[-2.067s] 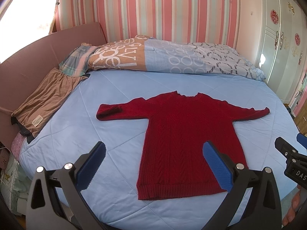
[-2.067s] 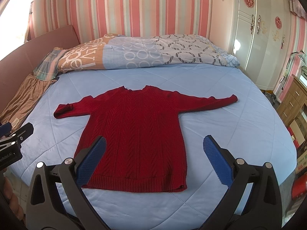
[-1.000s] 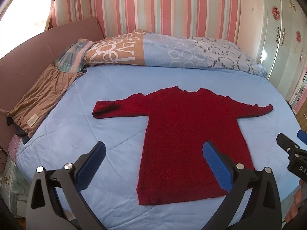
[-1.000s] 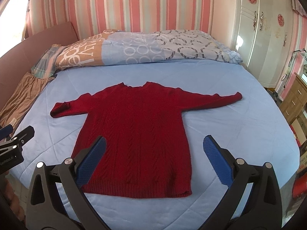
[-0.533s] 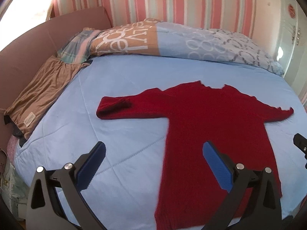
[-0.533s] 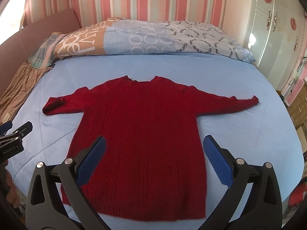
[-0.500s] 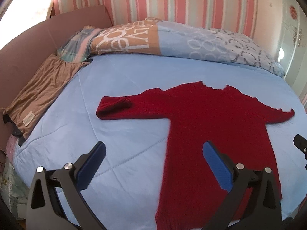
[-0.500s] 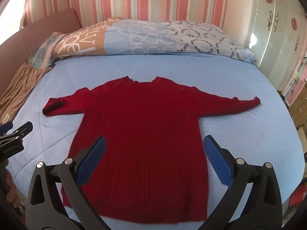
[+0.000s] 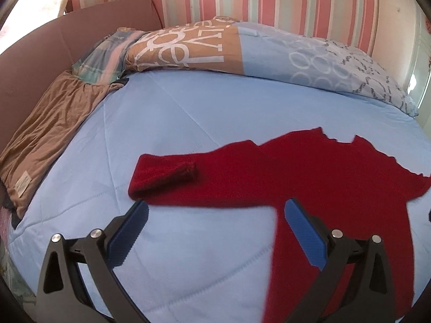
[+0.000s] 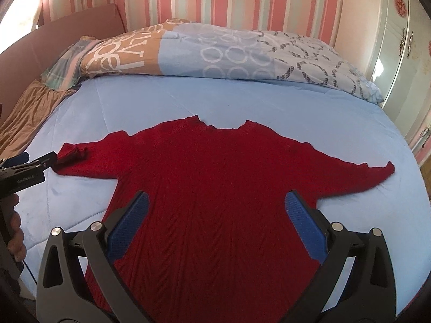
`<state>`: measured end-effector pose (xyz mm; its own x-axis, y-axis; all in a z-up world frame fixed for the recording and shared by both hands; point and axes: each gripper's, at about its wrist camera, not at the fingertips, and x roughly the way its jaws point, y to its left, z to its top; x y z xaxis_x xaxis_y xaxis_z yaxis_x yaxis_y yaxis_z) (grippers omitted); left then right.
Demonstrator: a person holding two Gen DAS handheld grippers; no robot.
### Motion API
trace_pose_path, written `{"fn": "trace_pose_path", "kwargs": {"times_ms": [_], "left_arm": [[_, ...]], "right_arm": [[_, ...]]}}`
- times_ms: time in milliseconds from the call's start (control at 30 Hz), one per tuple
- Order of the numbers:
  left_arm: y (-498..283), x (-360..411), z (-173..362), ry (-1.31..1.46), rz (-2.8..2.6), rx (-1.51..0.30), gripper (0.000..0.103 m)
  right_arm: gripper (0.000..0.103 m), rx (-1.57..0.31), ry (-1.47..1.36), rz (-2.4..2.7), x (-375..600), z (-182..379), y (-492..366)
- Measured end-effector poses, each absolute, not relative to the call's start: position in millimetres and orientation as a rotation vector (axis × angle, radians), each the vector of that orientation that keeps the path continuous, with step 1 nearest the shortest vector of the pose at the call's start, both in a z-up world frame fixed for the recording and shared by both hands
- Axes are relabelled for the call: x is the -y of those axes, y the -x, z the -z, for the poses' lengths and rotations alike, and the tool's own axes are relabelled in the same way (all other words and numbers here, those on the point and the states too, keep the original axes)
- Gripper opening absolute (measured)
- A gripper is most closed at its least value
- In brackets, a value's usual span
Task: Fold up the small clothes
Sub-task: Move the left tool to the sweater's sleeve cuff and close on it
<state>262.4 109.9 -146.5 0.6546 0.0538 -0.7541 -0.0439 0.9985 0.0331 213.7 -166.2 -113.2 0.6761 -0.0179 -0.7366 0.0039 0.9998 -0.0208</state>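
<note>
A dark red knit sweater (image 10: 221,188) lies flat on the light blue bed (image 10: 296,107), neck toward the pillows, both sleeves spread out. Its left sleeve (image 9: 188,177) has the cuff folded back on itself. My left gripper (image 9: 214,210) hovers open just in front of that sleeve, with nothing between its blue fingers (image 9: 129,231). In the right wrist view the left gripper (image 10: 29,172) shows at the left edge, its tip close to the cuff. My right gripper (image 10: 216,202) stands open above the sweater's body, holding nothing.
A patterned duvet (image 10: 215,53) is bunched along the head of the bed. A brown cloth (image 9: 45,126) drapes over the left side by the pink headboard (image 9: 40,53). A white wardrobe (image 10: 398,48) stands at the right. A hand (image 10: 13,231) holds the left gripper's handle.
Both grippers have moved forward and lower over the bed. The left one has swung left toward the left sleeve; the right one is now over the sweater's body. The sweater has not moved.
</note>
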Motion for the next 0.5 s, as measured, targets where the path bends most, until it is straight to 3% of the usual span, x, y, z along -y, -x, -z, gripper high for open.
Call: {"fn": "trace_pose_path", "kwargs": {"times_ms": [267,500], "left_arm": [[-302,-136,194,0.003,0.031,-0.879,0.101],[-325,-138,227,-0.155,0.052,-0.881,0.101]], "right_arm": [[0.100,-0.842,-0.020,0.012,167,144,-243],[0.100,-0.891,-0.016,-0.014,157,173,-262]]}}
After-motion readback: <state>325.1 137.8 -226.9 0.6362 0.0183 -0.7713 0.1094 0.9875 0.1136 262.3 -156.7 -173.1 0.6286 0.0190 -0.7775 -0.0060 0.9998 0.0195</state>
